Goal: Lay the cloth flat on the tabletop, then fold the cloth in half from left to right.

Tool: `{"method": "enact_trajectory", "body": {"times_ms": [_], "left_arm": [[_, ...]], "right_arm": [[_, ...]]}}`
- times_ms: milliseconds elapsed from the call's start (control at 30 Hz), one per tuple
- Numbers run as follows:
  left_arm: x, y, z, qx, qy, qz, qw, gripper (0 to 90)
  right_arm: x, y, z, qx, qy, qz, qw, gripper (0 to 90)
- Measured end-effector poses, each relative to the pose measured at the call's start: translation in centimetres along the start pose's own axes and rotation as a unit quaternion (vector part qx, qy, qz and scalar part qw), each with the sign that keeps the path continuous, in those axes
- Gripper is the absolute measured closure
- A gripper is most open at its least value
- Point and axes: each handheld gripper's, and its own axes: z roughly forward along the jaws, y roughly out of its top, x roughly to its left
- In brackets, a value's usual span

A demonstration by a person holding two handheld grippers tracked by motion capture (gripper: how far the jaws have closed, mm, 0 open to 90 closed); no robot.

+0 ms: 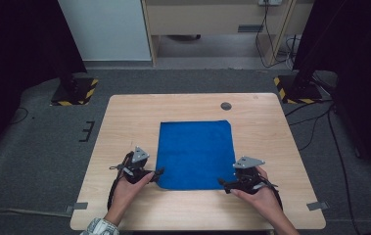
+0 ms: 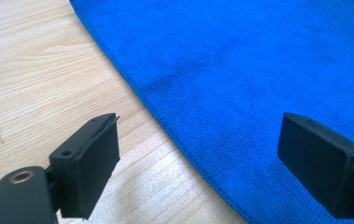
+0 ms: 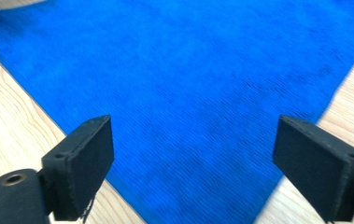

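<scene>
A blue cloth (image 1: pixel 196 154) lies flat mid-tabletop (image 1: pixel 124 117). The left hand-held gripper (image 1: pixel 157 172), released, sits at its 7 o'clock corner; the right hand-held gripper (image 1: pixel 223 183), released, at 5 o'clock.

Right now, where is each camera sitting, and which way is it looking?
High view: above the person's side, looking forward and down at the table; both hands, left gripper, right gripper show.
Left gripper view: on the left gripper, facing the blue cloth's edge; open jaws.
Right gripper view: on the right gripper, facing a cloth corner; open jaws.
Shared: the blue cloth.
</scene>
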Motion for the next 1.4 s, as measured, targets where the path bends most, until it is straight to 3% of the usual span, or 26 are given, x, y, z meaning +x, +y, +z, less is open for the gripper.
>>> {"method": "enact_trajectory", "body": {"times_ms": [200,467,667,933,1233,1333,1400], "left_arm": [[0.5,0.0,-0.6,-0.012,-0.004,-0.007,0.9999,10.1],[1.6,-0.2,-1.1,-0.017,0.008,-0.017,0.9997,9.9],[2.5,-0.4,-1.6,-0.024,0.022,-0.024,0.9992,9.5],[3.8,-0.8,-2.1,-0.033,0.044,-0.034,0.9979,9.0],[4.6,-1.0,-2.3,-0.037,0.059,-0.04,0.9968,9.2],[4.6,-1.1,-2.2,-0.031,0.061,-0.038,0.9969,9.3],[4.6,-1.1,-2.1,-0.028,0.063,-0.039,0.9968,9.3]], "right_arm": [[1.4,1.2,1.2,0.005,0.026,-0.016,0.9995,9.7],[4.0,2.9,3.4,0.012,0.051,-0.056,0.997,9.9],[6.4,4.8,5.7,0.018,0.077,-0.07,0.9944,11.3],[9.5,6.5,8.4,0.035,0.102,-0.082,0.9908,18.6],[11.8,7.3,9.4,0.031,0.12,-0.103,0.9869,43.5],[12.4,7.4,9.6,0.03,0.127,-0.103,0.9861,44.7],[12.7,7.4,9.8,0.027,0.134,-0.103,0.9853,40.8]]}}
